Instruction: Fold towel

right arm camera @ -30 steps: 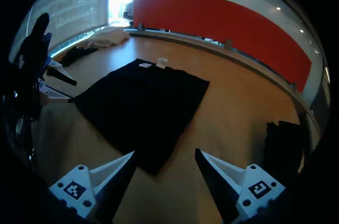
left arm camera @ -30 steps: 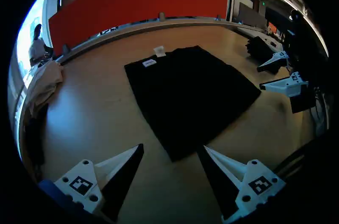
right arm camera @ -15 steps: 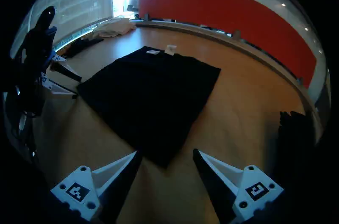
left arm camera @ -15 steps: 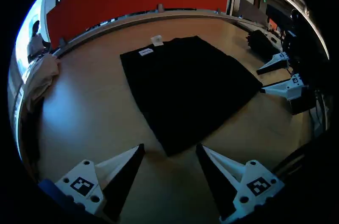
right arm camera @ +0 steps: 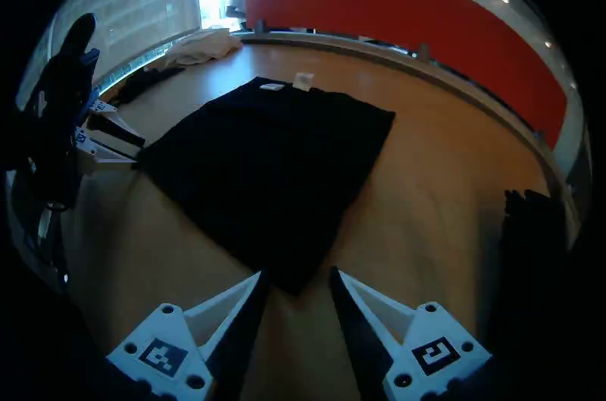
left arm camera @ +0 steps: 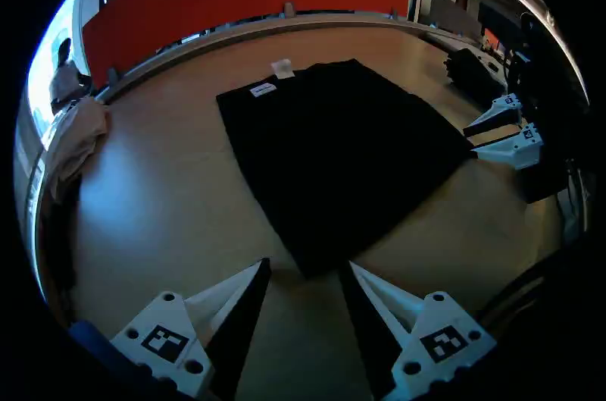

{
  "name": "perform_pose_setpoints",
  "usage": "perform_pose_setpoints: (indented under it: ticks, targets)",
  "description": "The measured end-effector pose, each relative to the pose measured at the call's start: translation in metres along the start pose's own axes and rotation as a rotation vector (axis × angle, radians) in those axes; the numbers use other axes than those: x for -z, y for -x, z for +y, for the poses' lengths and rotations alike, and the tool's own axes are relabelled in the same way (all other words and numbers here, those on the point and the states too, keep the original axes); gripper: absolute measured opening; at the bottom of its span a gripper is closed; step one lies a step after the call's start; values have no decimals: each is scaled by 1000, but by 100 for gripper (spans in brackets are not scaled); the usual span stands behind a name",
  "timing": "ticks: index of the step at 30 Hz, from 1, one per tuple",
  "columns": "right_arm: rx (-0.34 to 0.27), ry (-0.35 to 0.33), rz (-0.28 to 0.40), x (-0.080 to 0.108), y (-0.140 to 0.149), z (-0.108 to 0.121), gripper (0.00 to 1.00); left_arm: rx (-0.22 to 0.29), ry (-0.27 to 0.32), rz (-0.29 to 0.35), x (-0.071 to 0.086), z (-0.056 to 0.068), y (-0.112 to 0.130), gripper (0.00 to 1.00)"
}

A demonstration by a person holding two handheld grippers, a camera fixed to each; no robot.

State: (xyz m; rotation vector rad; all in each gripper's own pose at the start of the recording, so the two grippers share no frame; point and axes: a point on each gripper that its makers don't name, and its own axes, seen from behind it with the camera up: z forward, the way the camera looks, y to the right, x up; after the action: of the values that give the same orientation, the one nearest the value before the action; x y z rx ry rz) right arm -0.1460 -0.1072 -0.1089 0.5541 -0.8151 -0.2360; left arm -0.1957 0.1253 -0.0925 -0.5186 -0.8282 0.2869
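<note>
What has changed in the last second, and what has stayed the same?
The left gripper and the right gripper each narrowed their fingers around a near corner of the black cloth towel, without gripping it yet. The towel stayed flat on the wooden table.

Your wooden worktop [left arm camera: 167, 196] carries a black towel [left arm camera: 341, 151], spread flat across the centre of the left gripper view. A small white tag [left arm camera: 282, 67] lies at its far edge, upper centre. A beige cloth heap [left arm camera: 72, 143] rests at the left of the frame. A dark stack [left arm camera: 470, 75] sits at the upper right. Both are well apart from the towel.
</note>
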Motion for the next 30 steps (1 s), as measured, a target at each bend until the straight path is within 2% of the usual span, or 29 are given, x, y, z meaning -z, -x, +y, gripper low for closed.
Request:
perform_pose_setpoints:
  ticks: [9,17,25,30]
  targets:
    - [2,-3,-3,0,0,-1,56,-11,8,-12,-1,3,0,57]
    - [13,-14,-7,0,2,-4,39,-3,5,-19,0,5,1,54]
    - [13,-15,-9,0,1,-4,36,-10,9,-33,0,6,1,51]
    - [21,-19,-15,1,1,-4,30,-19,10,-37,0,9,0,27]
